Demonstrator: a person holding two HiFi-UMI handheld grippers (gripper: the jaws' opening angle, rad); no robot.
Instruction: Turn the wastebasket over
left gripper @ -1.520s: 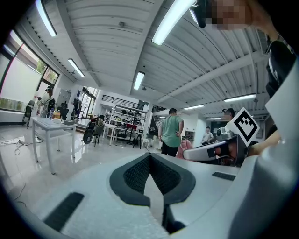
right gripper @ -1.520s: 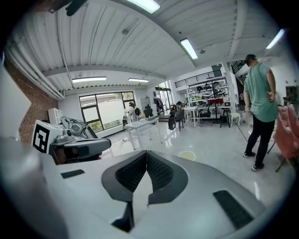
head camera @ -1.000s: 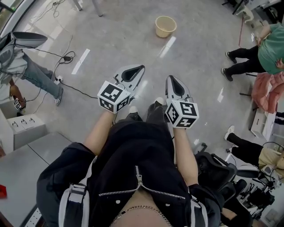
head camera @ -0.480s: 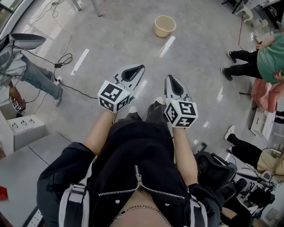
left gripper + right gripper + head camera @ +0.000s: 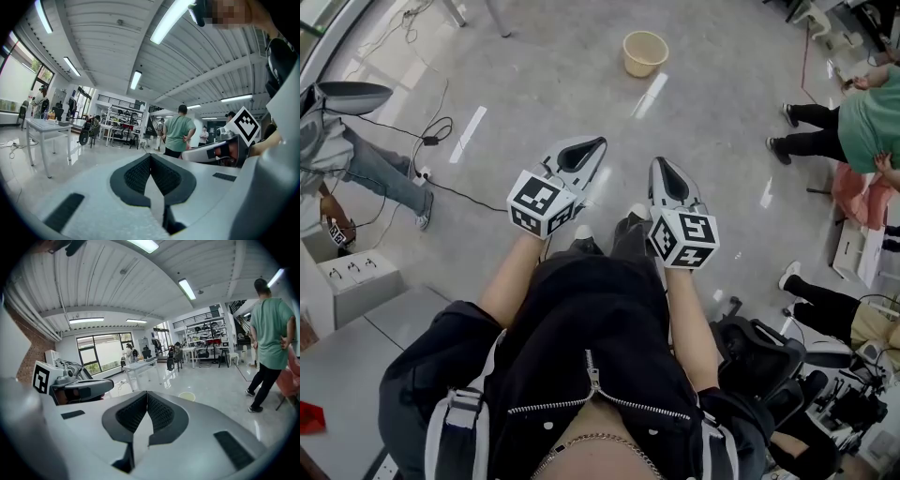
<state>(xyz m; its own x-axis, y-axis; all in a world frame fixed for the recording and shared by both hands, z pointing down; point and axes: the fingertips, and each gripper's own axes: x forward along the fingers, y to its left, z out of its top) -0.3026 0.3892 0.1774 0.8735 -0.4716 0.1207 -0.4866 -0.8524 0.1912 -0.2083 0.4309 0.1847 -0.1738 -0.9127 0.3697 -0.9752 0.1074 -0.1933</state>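
My shoes [image 5: 581, 242] are mostly hidden under me. Through my right gripper view the wastebasket [image 5: 187, 396] is a tiny pale spot, too small to read. The green-shirted person [image 5: 870, 108] is cut by the head view's right edge.

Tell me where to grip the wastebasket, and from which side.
Probably the rim's near edge, from above. The wastebasket stands upright with its mouth open, so the wall there can be pinched; the round body looks too wide.

open-plan lab or workshop, probably: ceiling strip lights [image 5: 137, 79], equipment racks [image 5: 206, 344], work tables [image 5: 49, 125], cables [image 5: 441, 127] across polished floor [image 5: 562, 84]
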